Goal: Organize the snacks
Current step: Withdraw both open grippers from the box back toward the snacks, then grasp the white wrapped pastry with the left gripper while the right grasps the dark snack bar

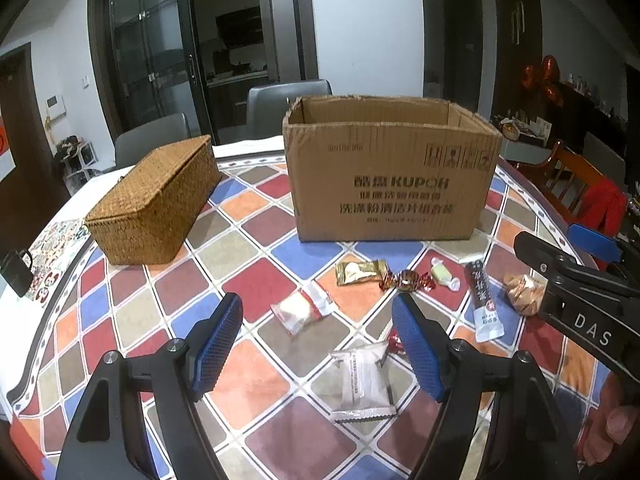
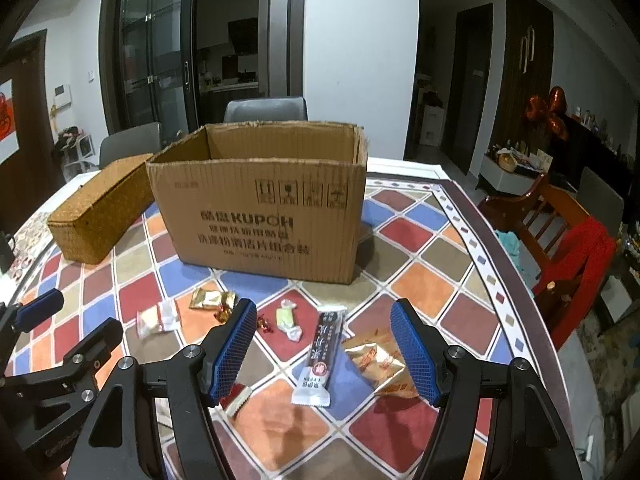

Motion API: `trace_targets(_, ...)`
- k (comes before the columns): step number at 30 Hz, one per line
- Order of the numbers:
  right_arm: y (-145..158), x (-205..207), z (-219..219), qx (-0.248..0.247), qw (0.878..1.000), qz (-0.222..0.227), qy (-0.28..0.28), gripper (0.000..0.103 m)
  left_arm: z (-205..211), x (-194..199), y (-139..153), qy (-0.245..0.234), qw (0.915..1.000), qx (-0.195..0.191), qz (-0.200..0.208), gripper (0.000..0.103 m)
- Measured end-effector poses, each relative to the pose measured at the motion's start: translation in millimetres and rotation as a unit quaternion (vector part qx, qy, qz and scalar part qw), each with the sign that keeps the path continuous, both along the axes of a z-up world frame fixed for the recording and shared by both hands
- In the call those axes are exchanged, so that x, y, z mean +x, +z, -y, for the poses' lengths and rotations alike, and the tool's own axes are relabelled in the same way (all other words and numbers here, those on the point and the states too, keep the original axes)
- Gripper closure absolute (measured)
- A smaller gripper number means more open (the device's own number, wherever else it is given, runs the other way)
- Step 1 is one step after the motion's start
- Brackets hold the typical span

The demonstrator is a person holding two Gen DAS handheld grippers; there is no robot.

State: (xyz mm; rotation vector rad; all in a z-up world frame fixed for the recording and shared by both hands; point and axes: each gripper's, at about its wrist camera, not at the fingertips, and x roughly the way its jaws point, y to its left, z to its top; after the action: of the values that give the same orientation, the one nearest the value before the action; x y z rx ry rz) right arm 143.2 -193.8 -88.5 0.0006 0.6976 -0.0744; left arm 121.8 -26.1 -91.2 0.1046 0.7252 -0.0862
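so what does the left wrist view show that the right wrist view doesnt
Only the left wrist view shows the clear white packet lying between the open left gripper, and a black object at the table's left edge. Only the right wrist view shows the far right corner of the table and the open right gripper head-on. Both show the cardboard box, the wicker basket, the gold packet, the dark stick packet and the crinkled gold bag.

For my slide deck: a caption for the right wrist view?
Open right claw above a snack bar and gold packet, cardboard box behind.
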Motion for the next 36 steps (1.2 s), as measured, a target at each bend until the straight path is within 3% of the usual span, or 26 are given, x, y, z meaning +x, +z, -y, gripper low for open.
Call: trace_targets(36, -69, 11, -2, 0.005, 0.998, -0.070, 0.000, 0.033, 15, 0, -64, -0.020, 0.9974, 0.009, -0.068, 0.027)
